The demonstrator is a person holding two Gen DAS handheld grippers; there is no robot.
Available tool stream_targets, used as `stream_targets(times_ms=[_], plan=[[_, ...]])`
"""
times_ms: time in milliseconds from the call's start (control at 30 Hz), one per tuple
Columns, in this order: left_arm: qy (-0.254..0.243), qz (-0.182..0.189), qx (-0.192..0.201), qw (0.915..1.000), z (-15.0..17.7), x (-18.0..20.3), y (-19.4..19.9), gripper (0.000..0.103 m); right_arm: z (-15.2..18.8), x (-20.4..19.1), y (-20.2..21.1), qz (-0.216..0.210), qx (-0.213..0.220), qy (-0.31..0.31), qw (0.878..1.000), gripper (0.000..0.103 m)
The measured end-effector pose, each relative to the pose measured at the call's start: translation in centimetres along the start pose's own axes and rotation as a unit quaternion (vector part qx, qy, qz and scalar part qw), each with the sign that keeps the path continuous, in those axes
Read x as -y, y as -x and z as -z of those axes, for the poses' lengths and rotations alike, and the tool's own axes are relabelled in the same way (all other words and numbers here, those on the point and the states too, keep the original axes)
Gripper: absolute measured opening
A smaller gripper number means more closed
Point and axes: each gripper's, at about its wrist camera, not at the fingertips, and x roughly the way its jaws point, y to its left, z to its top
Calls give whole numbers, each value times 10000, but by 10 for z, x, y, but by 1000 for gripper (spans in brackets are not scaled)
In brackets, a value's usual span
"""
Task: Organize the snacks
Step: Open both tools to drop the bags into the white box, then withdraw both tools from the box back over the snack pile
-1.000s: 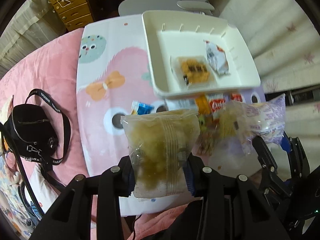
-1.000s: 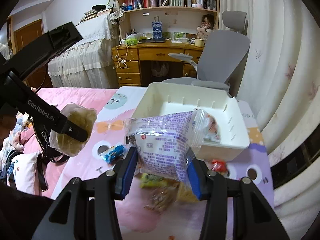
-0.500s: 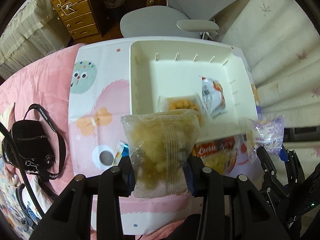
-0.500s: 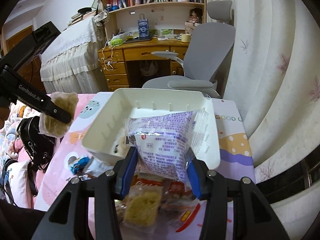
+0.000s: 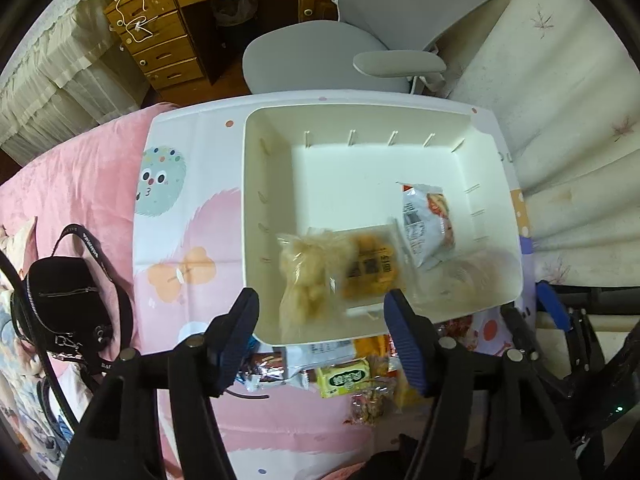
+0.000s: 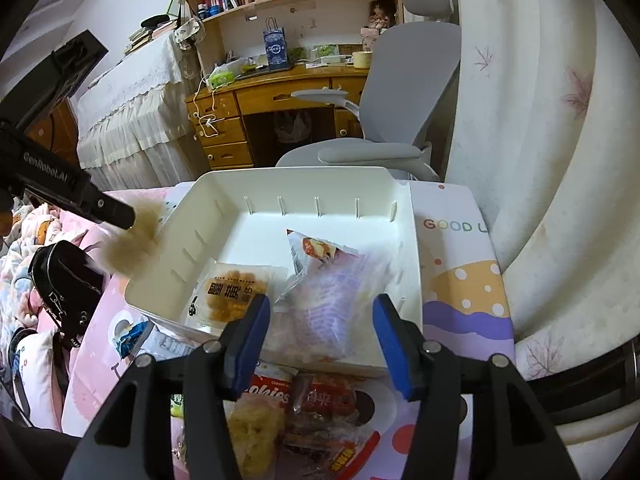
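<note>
Snacks are being gathered into the white bin (image 5: 256, 184), which stands on a cartoon-printed cloth (image 5: 188, 216) over what seems to be a low bench beside a bed. Two packets lie on its floor already: an orange-brown one (image 6: 234, 286) and a white-and-red one (image 5: 428, 220). Two more are caught blurred in mid-drop: the pale yellowish packet (image 5: 308, 276) below the left hand-held gripper (image 5: 320, 312) and the purple-printed packet (image 6: 340, 296) below the right hand-held gripper (image 6: 322, 320). Both sets of jaws have just been opening, and neither packet is pressed by the pads, so both can be judged released. Roughly half the job appears done (a loose pile (image 6: 304, 404) of wrapped biscuits and sweets is left on the cloth in front of the bin). Beyond are seen a black strapped bag (image 5: 60, 304) on pink bedding, a grey office chair (image 6: 404, 120), a wooden desk with shelves, and pale curtains.
</note>
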Motion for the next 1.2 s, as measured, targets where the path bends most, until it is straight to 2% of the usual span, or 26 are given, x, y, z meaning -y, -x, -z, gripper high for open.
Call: stream_targets(times_ms=[267, 500, 600, 733, 1200], plan=[[81, -47, 30, 10000, 5, -5, 8, 64, 0, 1, -1, -66, -84, -61, 9999, 60], [227, -58, 74, 9997, 23, -21, 20, 64, 3, -2, 5, -72, -168, -241, 9995, 62], [272, -71, 119, 9995, 34, -29, 28, 64, 4, -7, 11, -10, -159, -271, 9995, 62], [354, 144, 111, 9992, 52, -41, 33, 64, 7, -15, 21, -8, -130, -389, 9992, 62], [111, 354, 120, 9992, 130, -80, 56, 64, 43, -62, 70, 152, -43, -887, 9959, 62]])
